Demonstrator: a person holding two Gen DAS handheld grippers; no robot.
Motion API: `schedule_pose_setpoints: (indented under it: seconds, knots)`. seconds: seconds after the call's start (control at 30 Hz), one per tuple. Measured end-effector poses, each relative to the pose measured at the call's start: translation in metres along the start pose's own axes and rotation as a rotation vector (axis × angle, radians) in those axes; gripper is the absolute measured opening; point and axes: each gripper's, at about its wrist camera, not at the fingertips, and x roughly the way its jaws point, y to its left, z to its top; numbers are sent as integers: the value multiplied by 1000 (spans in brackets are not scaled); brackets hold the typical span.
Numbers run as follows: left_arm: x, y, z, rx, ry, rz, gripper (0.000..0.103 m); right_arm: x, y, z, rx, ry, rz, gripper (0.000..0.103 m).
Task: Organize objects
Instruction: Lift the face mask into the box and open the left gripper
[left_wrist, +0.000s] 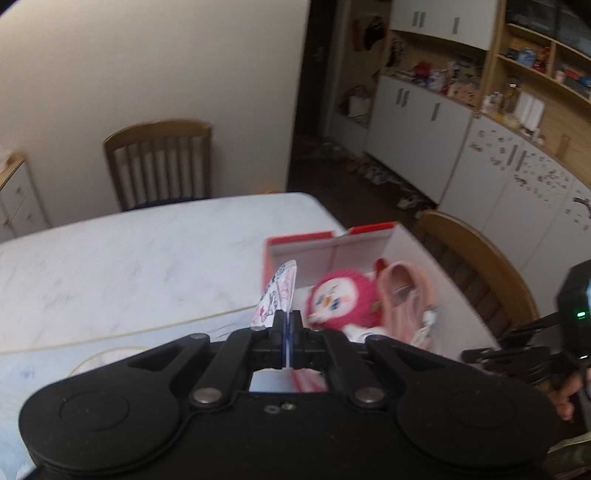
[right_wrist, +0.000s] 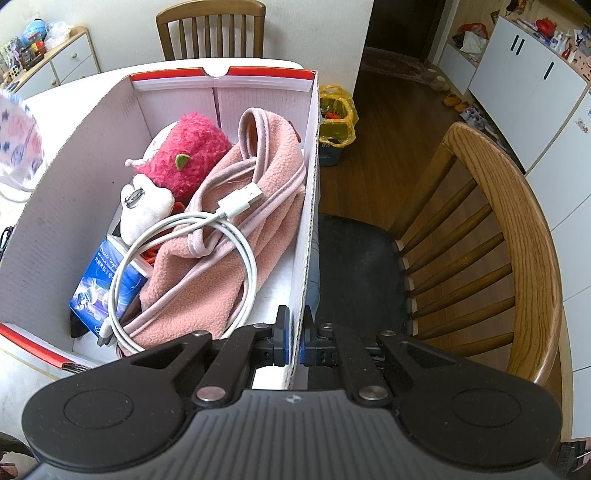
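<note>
Our left tongs (left_wrist: 287, 325) are pressed together on a thin printed pouch (left_wrist: 275, 299), white with red and blue drawings, which sticks up from between the pads and tilts to the left. It hangs in the air above the table (left_wrist: 129, 251), just left of the box (left_wrist: 332, 240). The left wrist view is blurred, so we cannot read the print on the pouch. In the right wrist view the same pouch shows as a smeared patch at the left edge, outside the box wall.

Our right tongs (right_wrist: 293, 341) are clamped on the box's right wall (right_wrist: 308, 229), one pad inside and one outside, close to the near corner. The box is white cardboard with a red rim, and it stands at the table's right edge, beside a wooden chair (right_wrist: 509, 229).

Inside the box lie a pink plush toy (right_wrist: 184, 155) with a white face, towards the far end, and a pink fleece cloth (right_wrist: 236, 236) that fills the right half. A white USB cable (right_wrist: 192, 258) is coiled on top of the cloth, its plug pointing towards the right wall. A small blue packet (right_wrist: 99, 284) leans at the near left, partly under the cable loop.

A second chair (left_wrist: 159, 162) stands at the table's far side against the wall.
</note>
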Motion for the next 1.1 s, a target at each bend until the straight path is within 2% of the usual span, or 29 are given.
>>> schedule_pose_setpoints:
  seconds: [0.2, 0.4, 0.7, 1.1]
  knots:
    - [3, -27, 10, 45, -24, -64, 0, 0, 0, 0, 2, -2, 4, 5]
    - [20, -50, 10, 91, -10, -104, 0, 1, 0, -1, 3, -4, 6, 5]
    - [56, -76, -12, 172, 86, -109, 0, 2, 0, -1, 4, -5, 9, 5]
    - [97, -91, -33, 159, 213, -190, 0, 2, 0, -1, 5, -6, 9, 5]
